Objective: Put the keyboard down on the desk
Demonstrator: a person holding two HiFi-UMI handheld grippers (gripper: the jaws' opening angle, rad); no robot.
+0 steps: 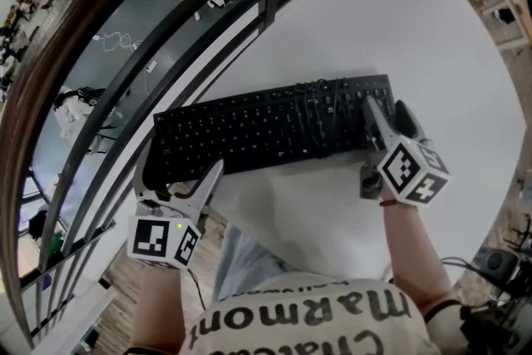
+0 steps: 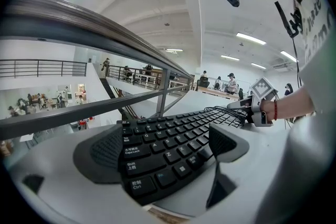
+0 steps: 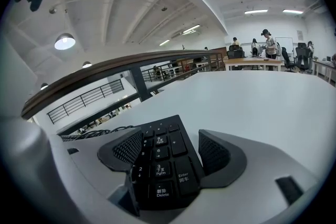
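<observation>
A black full-size keyboard (image 1: 266, 129) stretches across the near part of the white desk (image 1: 374, 29), with its cable (image 1: 320, 108) bundled on top of the keys. My left gripper (image 1: 177, 176) is shut on the keyboard's left end; the left gripper view shows the Ctrl and Shift keys (image 2: 142, 165) between its pads (image 2: 227, 141). My right gripper (image 1: 389, 122) is shut on the right end, where the number pad (image 3: 163, 165) sits between its pads (image 3: 212, 152). I cannot tell whether the keyboard touches the desk.
A metal railing (image 1: 166, 37) with a brown wooden handrail (image 1: 50, 54) runs along the desk's far left edge, with a drop to a lower floor beyond it. The right gripper (image 2: 252, 107) shows in the left gripper view. People stand at distant desks (image 3: 262, 60).
</observation>
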